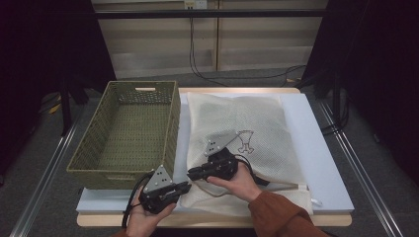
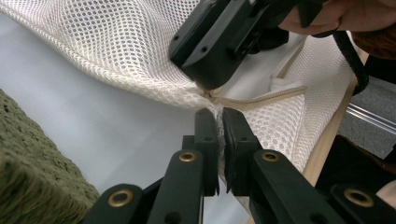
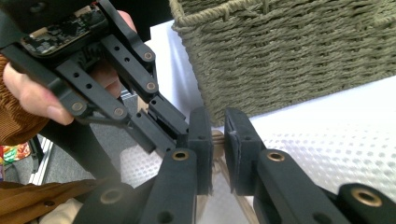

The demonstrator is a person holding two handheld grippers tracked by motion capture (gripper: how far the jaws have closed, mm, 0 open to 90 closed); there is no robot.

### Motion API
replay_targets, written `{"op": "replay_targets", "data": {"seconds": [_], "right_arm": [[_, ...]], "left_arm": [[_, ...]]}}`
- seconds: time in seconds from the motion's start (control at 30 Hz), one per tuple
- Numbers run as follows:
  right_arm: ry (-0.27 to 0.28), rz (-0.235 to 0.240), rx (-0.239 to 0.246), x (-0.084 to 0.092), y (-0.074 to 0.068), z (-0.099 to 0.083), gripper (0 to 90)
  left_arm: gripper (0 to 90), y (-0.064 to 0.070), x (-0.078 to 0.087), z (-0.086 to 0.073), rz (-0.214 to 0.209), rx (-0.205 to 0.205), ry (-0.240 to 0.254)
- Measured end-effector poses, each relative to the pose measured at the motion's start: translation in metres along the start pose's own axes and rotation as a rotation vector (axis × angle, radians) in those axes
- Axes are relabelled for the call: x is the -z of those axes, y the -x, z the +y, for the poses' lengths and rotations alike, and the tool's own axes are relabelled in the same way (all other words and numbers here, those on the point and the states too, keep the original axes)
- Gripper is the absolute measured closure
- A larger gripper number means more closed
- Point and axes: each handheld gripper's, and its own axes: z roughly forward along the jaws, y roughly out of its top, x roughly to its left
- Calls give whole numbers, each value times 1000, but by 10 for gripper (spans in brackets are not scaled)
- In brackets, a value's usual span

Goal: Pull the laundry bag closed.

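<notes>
A white mesh laundry bag [image 1: 247,118] lies flat on a white board [image 1: 321,153]. Its near left corner carries a beige zipper [image 2: 261,98]. My left gripper [image 1: 187,186] sits at that corner, and in the left gripper view its jaws [image 2: 220,122] are shut on the mesh edge. My right gripper [image 1: 190,174] comes in from the right over the bag and meets the same corner [image 2: 205,86]. In the right gripper view its jaws [image 3: 218,126] are closed on a beige piece of the zipper end, with the left gripper's fingertips [image 3: 175,126] touching beside them.
An olive woven basket [image 1: 141,85] stands on the left of the board, close beside the bag's corner [image 3: 289,56]. The board's front edge and the wooden table rim lie just under both hands. Cables hang down the back wall.
</notes>
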Motion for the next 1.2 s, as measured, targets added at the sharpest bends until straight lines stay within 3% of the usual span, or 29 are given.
{"op": "replay_targets", "data": {"seconds": [0.37, 0.93, 1.2], "right_arm": [[33, 6, -22, 8, 1, -12, 819], [3, 18, -28, -1, 2, -14, 825], [13, -13, -17, 8, 1, -13, 826]], "left_arm": [[856, 0, 1, 2, -5, 25, 15], [855, -6, 7, 3, -20, 50, 45], [704, -5, -1, 5, -37, 69, 14]]}}
